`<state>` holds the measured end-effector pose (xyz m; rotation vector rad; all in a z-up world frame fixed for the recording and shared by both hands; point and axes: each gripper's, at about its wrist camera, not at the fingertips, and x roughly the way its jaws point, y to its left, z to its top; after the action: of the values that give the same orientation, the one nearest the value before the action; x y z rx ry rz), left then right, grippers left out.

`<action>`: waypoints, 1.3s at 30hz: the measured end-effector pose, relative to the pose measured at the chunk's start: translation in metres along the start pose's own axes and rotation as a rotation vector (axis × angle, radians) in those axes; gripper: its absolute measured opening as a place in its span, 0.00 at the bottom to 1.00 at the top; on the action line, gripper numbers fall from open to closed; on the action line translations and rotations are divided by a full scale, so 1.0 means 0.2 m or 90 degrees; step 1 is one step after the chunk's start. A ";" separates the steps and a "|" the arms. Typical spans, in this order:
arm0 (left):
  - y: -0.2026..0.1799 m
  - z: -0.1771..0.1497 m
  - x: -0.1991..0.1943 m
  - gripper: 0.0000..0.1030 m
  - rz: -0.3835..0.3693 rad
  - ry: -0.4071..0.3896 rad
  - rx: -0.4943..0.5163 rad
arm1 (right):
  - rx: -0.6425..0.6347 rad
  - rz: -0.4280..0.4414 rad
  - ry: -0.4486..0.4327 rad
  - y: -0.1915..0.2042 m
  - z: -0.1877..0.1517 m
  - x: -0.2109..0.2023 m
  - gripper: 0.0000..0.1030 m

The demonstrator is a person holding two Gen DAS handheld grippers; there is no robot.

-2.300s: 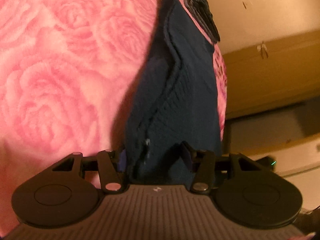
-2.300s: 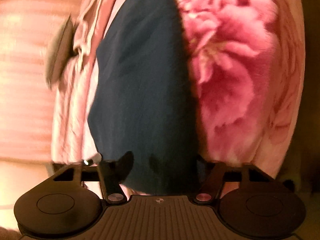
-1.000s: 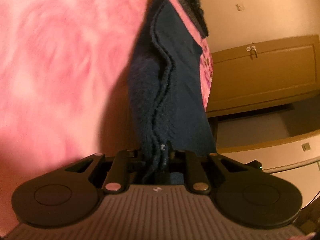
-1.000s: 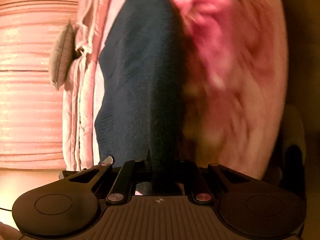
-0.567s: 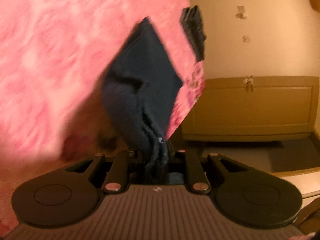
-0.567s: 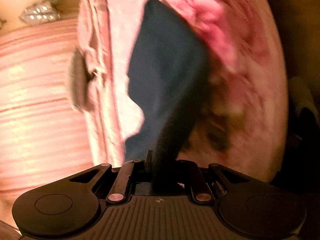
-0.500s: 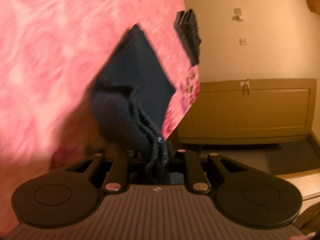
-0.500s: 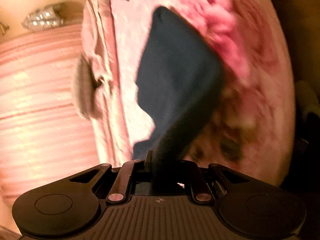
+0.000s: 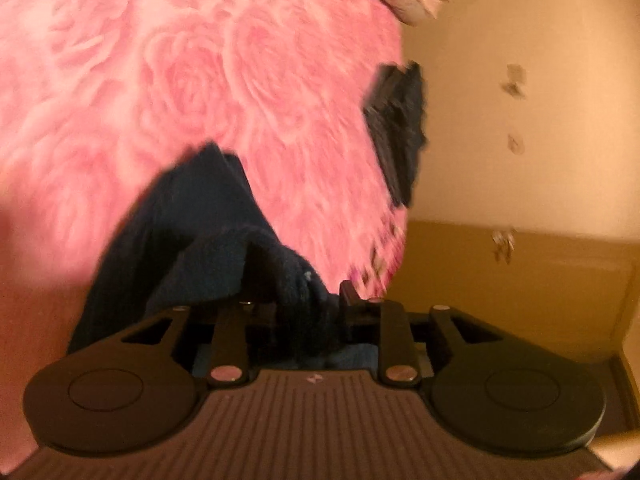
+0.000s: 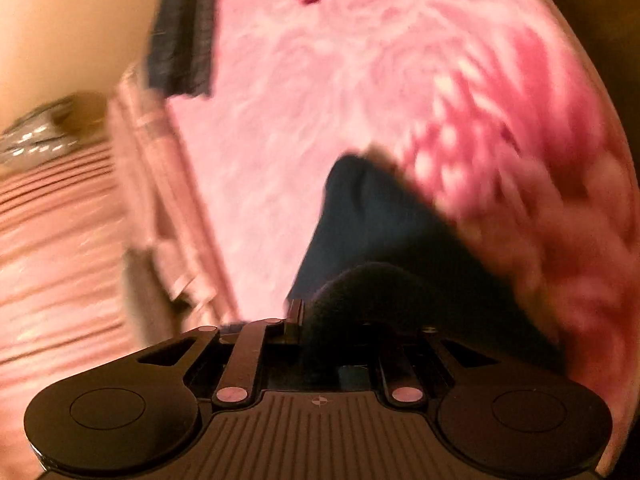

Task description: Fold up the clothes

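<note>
A bed fills both views, covered by a plush pink blanket with a raised rose pattern; in the right wrist view the pile deepens to magenta on one side. Beyond the bed's edge stand a plain cream wall and a mustard-brown cabinet. The right wrist view shows ribbed pink bedding beside the blanket. A small stack of dark folded clothes sits near the blanket's far edge, well apart from the tools.

The navy knitted garment, soft and thick, lies bunched on the blanket close in front of both cameras. The left tool is pinched narrow on a folded wad of its edge, and the right tool likewise clamps a dark fold. Both views are motion-blurred.
</note>
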<state>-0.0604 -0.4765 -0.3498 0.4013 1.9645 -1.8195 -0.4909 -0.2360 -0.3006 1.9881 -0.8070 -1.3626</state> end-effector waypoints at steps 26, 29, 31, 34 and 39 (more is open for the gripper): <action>-0.02 0.17 0.26 0.40 0.130 0.017 0.319 | -0.538 -0.123 -0.070 0.09 -0.07 0.21 0.38; -0.03 0.12 0.33 0.09 0.121 0.052 0.367 | -0.569 -0.123 -0.082 0.12 -0.10 0.23 0.22; -0.05 0.08 0.30 0.06 0.111 0.039 0.409 | -0.589 -0.123 -0.090 0.13 -0.11 0.25 0.12; -0.06 0.08 0.21 0.05 0.067 -0.012 0.413 | -0.608 -0.093 -0.093 0.17 -0.11 0.19 0.09; -0.04 0.09 0.20 0.05 0.088 -0.045 0.432 | -0.581 -0.076 -0.085 0.16 -0.04 0.23 0.09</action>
<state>-0.0971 -0.4975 -0.3626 0.6445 1.1888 -2.3269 -0.4752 -0.2907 -0.3004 1.2391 -0.0518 -1.5579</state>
